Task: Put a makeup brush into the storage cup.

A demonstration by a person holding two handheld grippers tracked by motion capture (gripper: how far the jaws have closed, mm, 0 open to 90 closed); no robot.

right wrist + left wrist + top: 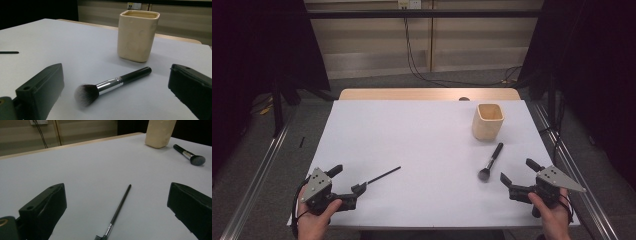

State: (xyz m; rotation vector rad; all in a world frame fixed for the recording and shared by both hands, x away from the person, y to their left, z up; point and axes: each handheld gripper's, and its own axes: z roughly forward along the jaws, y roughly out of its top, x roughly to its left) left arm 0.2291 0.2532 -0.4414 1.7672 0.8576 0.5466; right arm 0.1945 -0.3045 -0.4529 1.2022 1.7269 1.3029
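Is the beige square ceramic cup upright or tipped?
Upright. The beige square ceramic cup stands on its base on the white table, open rim facing up, nothing visibly sticking out.

White table (412, 135) w/ cup (488, 121), brush (490, 161), thin wand (381, 176).

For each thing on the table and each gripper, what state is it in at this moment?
Cup: upright, mouth open, apart from both brushes.
Powder brush: lying flat, bristles toward the person, not held.
Thin brush: lying flat, not held.
Left gripper: open, holding nothing.
Right gripper: open, holding nothing.
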